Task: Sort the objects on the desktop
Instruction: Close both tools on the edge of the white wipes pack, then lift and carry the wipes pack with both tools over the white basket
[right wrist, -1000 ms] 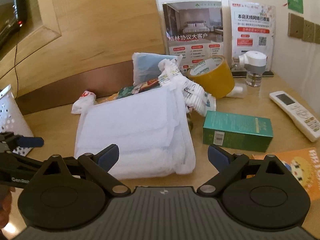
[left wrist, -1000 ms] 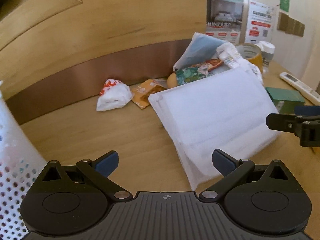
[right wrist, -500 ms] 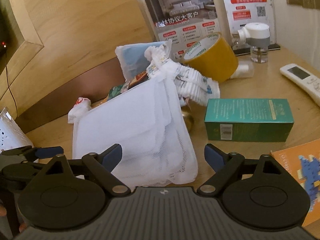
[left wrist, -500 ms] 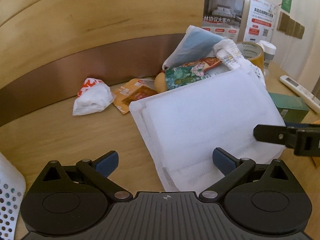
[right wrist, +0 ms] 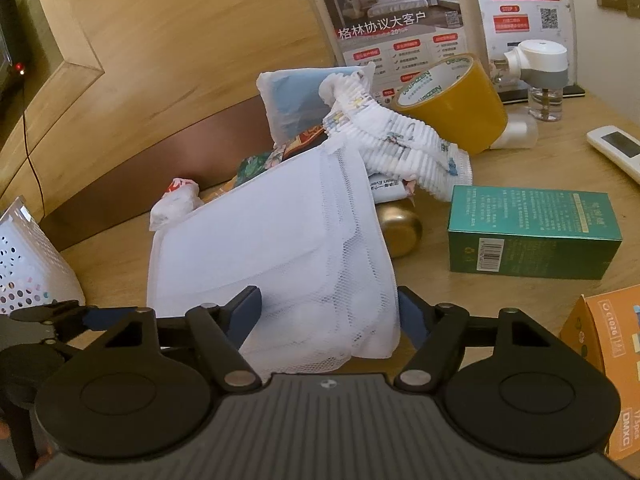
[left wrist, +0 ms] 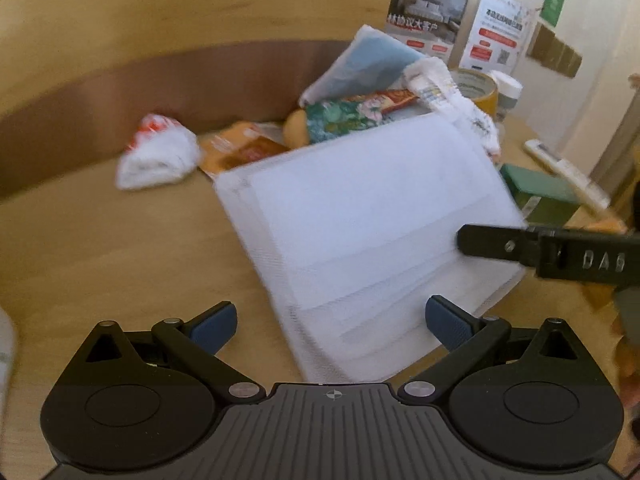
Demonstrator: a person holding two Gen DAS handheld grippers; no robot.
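Both grippers have sunk toward the white mesh bag (right wrist: 276, 248); right gripper (right wrist: 328, 312) closing around it, left gripper (left wrist: 332, 320) open, empty.

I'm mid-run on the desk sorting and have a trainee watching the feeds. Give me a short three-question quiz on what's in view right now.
1. True or false: the roll of yellow tape lies flat on the desk.
2. Which item is between the fingers of the right hand-held gripper? A) green box B) white mesh bag C) remote control
3. Fill in: the perforated white basket sits at the far ____ of the right wrist view.

Key
1. False: it is tilted, leaning on the pile.
2. B. The jaws are closing around the bag's near corner; the left hand-held gripper is open at its other edge.
3. Left.
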